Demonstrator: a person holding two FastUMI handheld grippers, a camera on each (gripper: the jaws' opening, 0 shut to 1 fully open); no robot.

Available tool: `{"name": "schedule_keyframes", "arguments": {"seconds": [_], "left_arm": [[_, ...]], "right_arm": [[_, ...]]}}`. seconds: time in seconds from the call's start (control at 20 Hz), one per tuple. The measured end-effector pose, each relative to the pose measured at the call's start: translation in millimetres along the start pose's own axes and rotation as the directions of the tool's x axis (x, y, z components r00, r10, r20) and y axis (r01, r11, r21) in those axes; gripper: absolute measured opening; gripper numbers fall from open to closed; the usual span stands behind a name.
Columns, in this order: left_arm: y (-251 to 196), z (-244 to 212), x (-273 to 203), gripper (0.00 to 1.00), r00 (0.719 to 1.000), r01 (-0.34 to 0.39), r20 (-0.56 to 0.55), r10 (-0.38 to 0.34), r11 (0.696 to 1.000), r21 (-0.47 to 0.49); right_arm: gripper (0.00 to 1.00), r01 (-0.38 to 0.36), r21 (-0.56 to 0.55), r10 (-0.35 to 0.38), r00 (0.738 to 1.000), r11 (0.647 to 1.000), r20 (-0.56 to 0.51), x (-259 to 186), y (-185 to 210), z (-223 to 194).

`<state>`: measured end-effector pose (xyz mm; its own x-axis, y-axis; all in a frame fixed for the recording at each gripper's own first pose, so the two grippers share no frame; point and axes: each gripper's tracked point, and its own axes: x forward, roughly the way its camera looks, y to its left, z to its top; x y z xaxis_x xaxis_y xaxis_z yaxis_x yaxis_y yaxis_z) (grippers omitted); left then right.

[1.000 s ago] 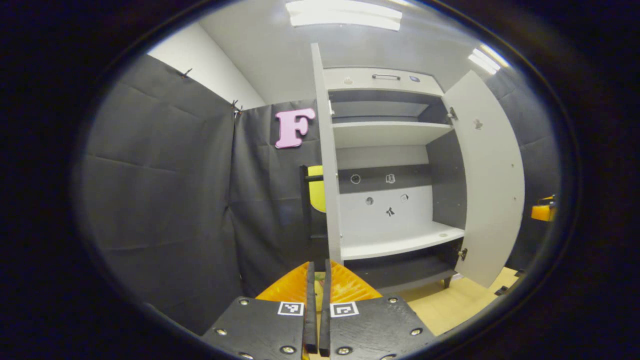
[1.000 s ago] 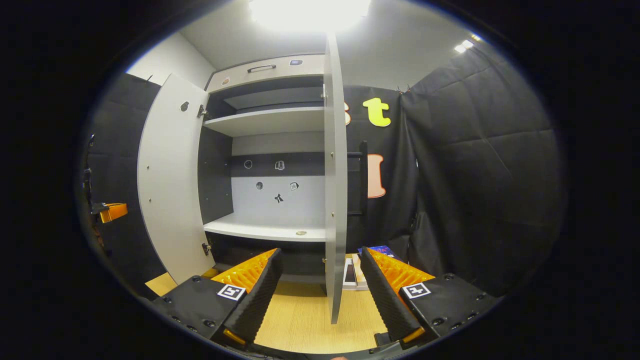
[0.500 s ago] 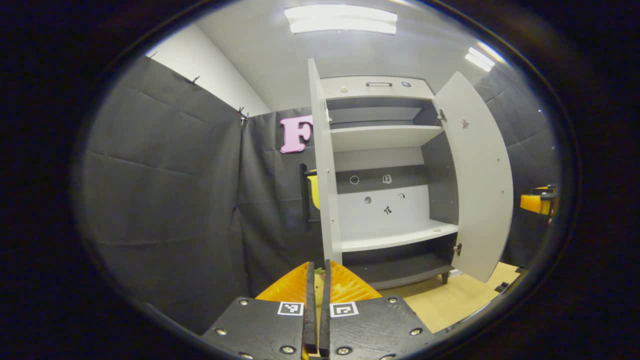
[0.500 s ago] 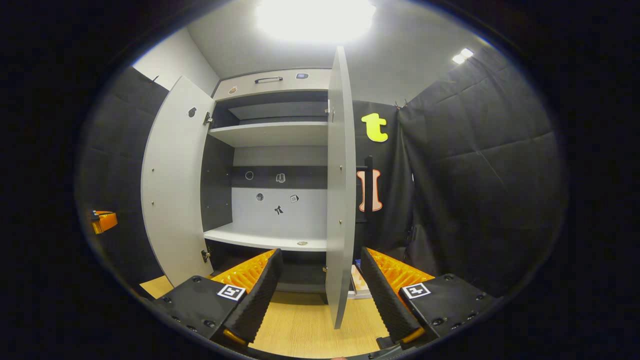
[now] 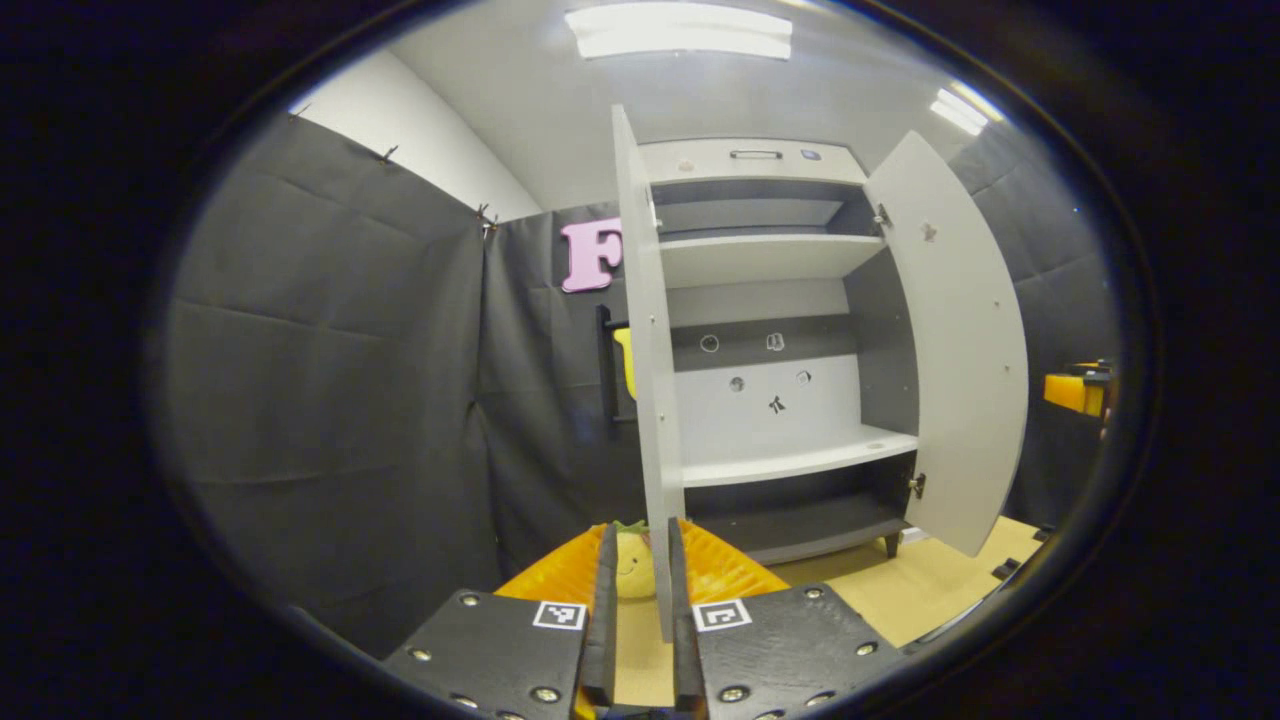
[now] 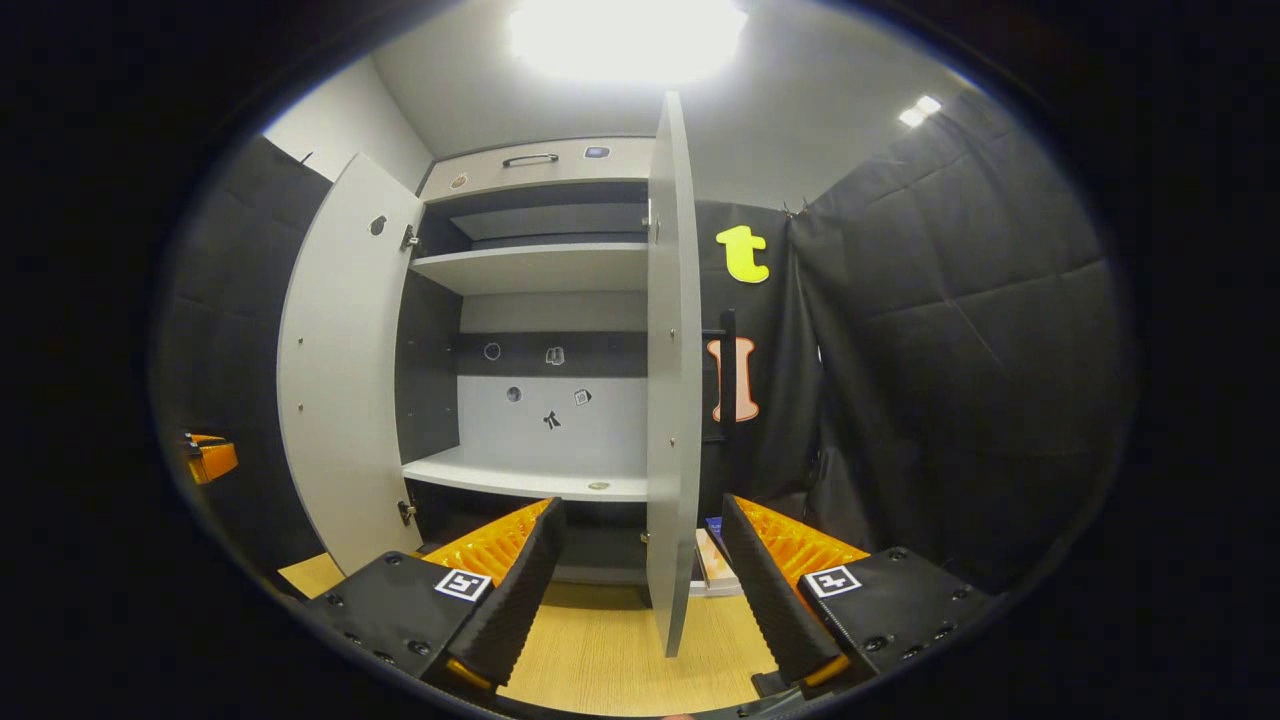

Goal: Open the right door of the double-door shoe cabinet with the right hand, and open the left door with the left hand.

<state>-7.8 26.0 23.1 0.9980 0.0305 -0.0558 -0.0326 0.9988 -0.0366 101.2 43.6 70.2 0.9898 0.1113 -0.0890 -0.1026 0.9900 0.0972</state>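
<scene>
Fingers of the left gripper [image 5: 637, 610] sit slightly parted around the left door [image 5: 645, 330] edge at centre frame; right gripper [image 6: 640, 585] gapes wide, right door [image 6: 672, 350] between, untouched. Both doors of the shoe cabinet [image 6: 540, 270] hang open.

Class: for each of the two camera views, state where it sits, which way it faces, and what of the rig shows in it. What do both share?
Left gripper view: rides the left gripper, faces the left door edge-on between narrowly parted jaws.
Right gripper view: rides the right gripper, faces the right door edge-on between wide jaws.
Shared: the open shoe cabinet.
</scene>
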Motion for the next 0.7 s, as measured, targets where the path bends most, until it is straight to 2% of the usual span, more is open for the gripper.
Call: {"name": "schedule_keyframes", "arguments": {"seconds": [0.05,0.25,0.7], "left_arm": [[-2.4,0.3,0.1,0.29,1.000,0.007,0.001,-0.007,1.000,0.002],[-3.1,0.0,4.9,0.92,1.000,0.003,0.008,-0.003,1.000,0.006],[3.6,6.5,11.0,0.94,0.999,-0.032,0.029,0.032,0.999,0.019]], "right_arm": [[0.98,0.000,-0.001,0.000,1.000,1.000,-0.003,0.0,-0.2,-0.9],[0.98,0.011,-0.005,-0.011,1.000,1.000,-0.002,1.9,-1.1,-0.5],[0.98,0.031,-0.009,-0.031,0.999,0.999,0.033,6.5,-6.0,6.8]]}}
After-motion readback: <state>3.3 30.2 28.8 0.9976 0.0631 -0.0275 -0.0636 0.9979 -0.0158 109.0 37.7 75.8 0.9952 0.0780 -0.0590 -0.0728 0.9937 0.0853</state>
